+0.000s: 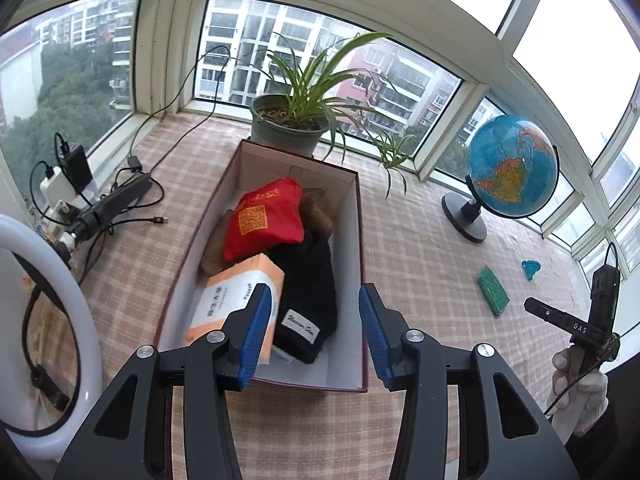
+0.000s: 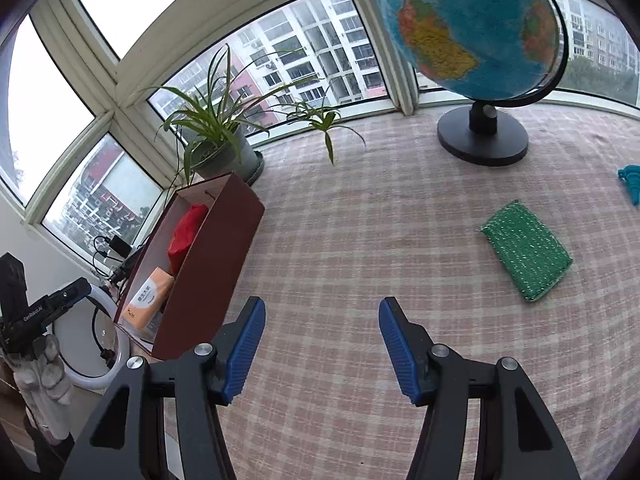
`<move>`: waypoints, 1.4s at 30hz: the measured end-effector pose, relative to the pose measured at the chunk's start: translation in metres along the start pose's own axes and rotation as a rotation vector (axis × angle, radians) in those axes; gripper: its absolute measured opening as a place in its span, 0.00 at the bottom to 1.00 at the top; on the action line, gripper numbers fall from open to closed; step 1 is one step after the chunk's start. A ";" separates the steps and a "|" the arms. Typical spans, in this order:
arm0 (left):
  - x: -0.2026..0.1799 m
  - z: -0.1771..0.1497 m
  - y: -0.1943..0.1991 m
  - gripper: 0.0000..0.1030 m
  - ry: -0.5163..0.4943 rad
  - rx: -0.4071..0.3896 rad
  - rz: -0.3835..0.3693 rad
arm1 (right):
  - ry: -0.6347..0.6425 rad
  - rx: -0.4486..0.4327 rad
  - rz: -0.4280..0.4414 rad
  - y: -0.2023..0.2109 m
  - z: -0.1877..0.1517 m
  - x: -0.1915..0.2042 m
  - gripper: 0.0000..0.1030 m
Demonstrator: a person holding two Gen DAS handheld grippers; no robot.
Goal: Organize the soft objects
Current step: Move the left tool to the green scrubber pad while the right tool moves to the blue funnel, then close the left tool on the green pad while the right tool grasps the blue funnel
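Note:
An open maroon box (image 1: 352, 216) sits on the checked cloth and holds a red bag (image 1: 264, 220), an orange tissue pack (image 1: 236, 292), a black knit item (image 1: 308, 296) and a brown soft item (image 1: 320, 204). My left gripper (image 1: 316, 316) is open and empty, hovering above the box's near end. A green sponge (image 2: 526, 250) lies on the cloth to the right, also in the left wrist view (image 1: 493, 290). My right gripper (image 2: 322, 328) is open and empty over bare cloth, with the sponge ahead to its right and the box (image 2: 208, 264) to its left.
A potted plant (image 1: 288, 124) stands behind the box. A globe (image 2: 476, 40) stands at the back right. A teal object (image 2: 630, 188) lies at the right edge. A ring light (image 1: 48, 340), chargers and cables (image 1: 132, 196) sit at the left. Windows surround the surface.

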State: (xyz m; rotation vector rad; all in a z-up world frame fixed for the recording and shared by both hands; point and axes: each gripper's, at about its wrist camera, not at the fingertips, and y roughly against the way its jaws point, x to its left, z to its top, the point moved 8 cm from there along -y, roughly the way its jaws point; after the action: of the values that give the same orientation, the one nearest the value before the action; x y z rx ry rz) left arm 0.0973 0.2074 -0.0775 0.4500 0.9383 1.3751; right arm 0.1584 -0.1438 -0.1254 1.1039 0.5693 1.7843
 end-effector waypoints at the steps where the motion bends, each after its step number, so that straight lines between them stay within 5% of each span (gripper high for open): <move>1: -0.008 -0.002 -0.004 0.43 -0.001 0.007 -0.005 | -0.008 -0.006 -0.001 0.004 0.001 -0.008 0.54; 13: -0.153 -0.040 -0.060 0.50 -0.070 0.097 -0.076 | -0.106 -0.071 -0.021 0.073 0.006 -0.140 0.54; 26: -0.294 -0.088 -0.157 0.51 -0.089 0.281 -0.120 | -0.134 -0.031 -0.162 0.116 0.026 -0.296 0.54; 42: -0.364 -0.089 -0.264 0.51 0.007 0.403 -0.159 | -0.234 -0.019 -0.289 0.085 0.103 -0.442 0.54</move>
State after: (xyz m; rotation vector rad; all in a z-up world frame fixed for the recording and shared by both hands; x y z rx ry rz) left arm 0.2200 -0.2098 -0.2207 0.6579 1.2364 1.0437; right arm 0.2803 -0.5820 -0.2037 1.1359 0.5380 1.3884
